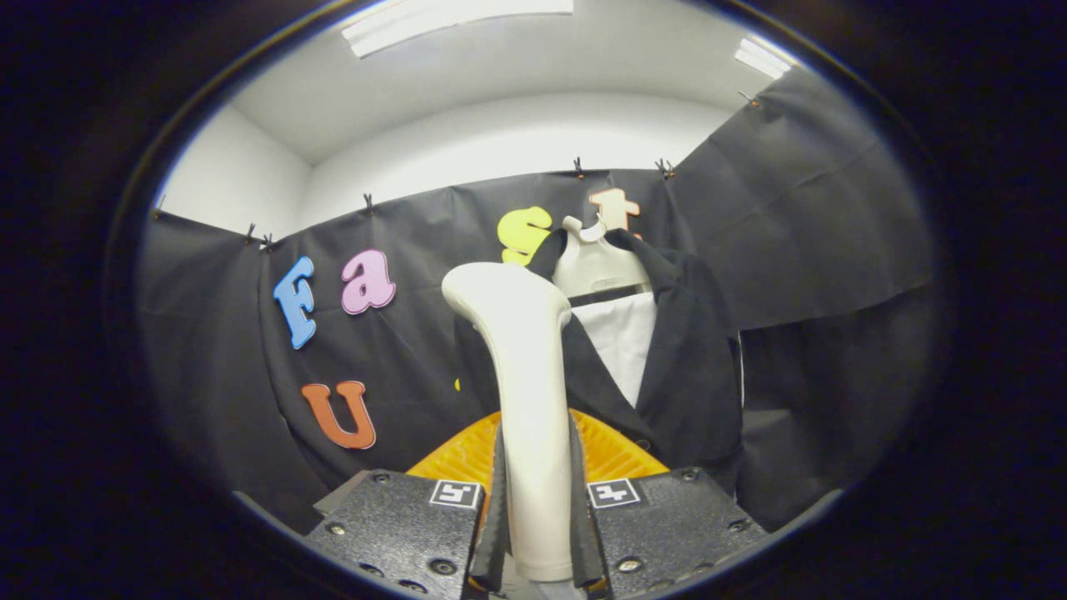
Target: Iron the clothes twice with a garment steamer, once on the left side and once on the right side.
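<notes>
My gripper is shut on the handle of a cream-white garment steamer, which stands upright between the fingers with its head at the top, leaning toward the garment. Just beyond it hangs a black jacket over a white shirt front on a pale hanger form. The steamer head sits at the jacket's left lapel and shoulder; whether it touches the cloth I cannot tell. The steamer hides the jacket's left side.
Black cloth walls close in behind and on both sides of the garment. An orange ribbed part shows low behind the steamer handle. White wall and ceiling lights are above.
</notes>
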A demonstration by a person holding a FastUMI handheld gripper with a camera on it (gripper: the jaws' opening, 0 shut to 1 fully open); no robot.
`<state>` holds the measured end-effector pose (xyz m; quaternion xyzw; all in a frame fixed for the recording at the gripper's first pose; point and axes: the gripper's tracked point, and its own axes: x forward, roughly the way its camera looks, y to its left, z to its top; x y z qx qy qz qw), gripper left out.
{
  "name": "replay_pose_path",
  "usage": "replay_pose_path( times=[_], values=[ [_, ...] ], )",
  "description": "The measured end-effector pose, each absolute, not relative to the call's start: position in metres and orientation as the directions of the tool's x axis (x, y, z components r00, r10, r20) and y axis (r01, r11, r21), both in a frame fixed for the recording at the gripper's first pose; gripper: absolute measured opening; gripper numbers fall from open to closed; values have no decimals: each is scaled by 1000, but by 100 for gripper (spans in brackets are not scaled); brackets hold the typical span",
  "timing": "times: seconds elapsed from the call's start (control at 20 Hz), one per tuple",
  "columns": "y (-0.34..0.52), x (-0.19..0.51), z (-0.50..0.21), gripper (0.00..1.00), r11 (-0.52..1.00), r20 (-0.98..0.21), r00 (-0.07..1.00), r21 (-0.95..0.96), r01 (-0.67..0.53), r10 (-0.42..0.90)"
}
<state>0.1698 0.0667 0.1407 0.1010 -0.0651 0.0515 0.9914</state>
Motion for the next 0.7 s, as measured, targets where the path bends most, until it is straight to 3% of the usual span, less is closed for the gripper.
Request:
replay_pose_path(
  times=[0.7],
  values=[
    [60, 221, 102, 34, 997, 64, 998, 77, 16, -21]
  ],
)
